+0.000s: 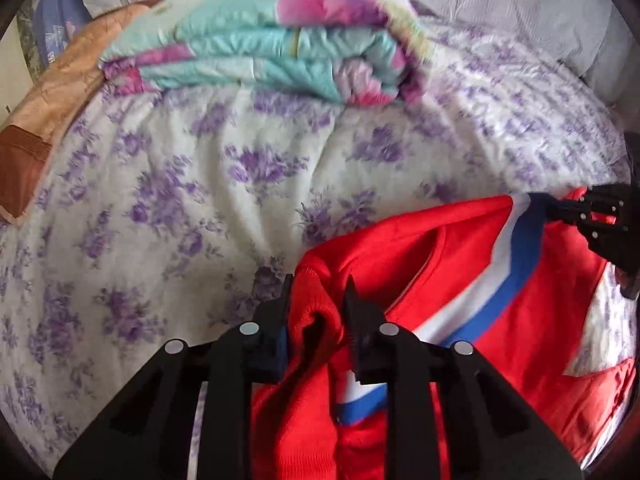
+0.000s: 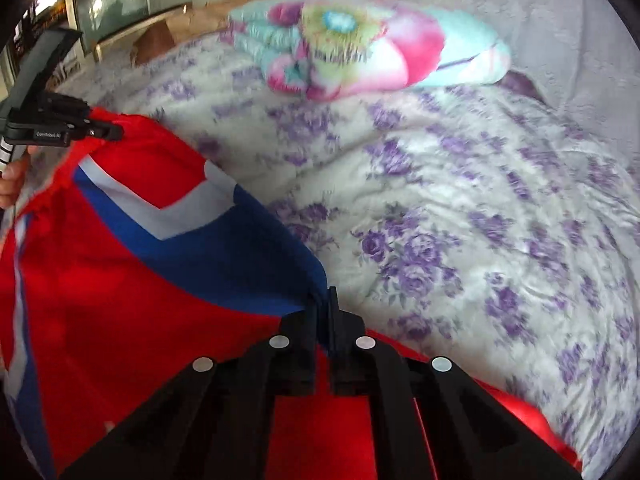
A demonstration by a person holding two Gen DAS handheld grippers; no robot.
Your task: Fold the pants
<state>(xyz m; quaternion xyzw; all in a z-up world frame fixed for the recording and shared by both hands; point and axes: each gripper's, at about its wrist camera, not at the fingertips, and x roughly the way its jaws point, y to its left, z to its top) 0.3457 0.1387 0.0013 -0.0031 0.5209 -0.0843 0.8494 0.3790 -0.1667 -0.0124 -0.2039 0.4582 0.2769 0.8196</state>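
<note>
Pants [image 1: 460, 248] stretched between both — left gripper [image 1: 320, 312] and right gripper [image 2: 322, 316] each clenched on an edge, bed [image 1: 180, 200] beyond.

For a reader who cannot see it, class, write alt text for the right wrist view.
The right gripper is shut on the blue edge of red pants with blue and white stripes. At upper left, the left gripper pinches another part of the pants. Behind lie a purple-flowered bedspread and a folded pastel quilt.
</note>
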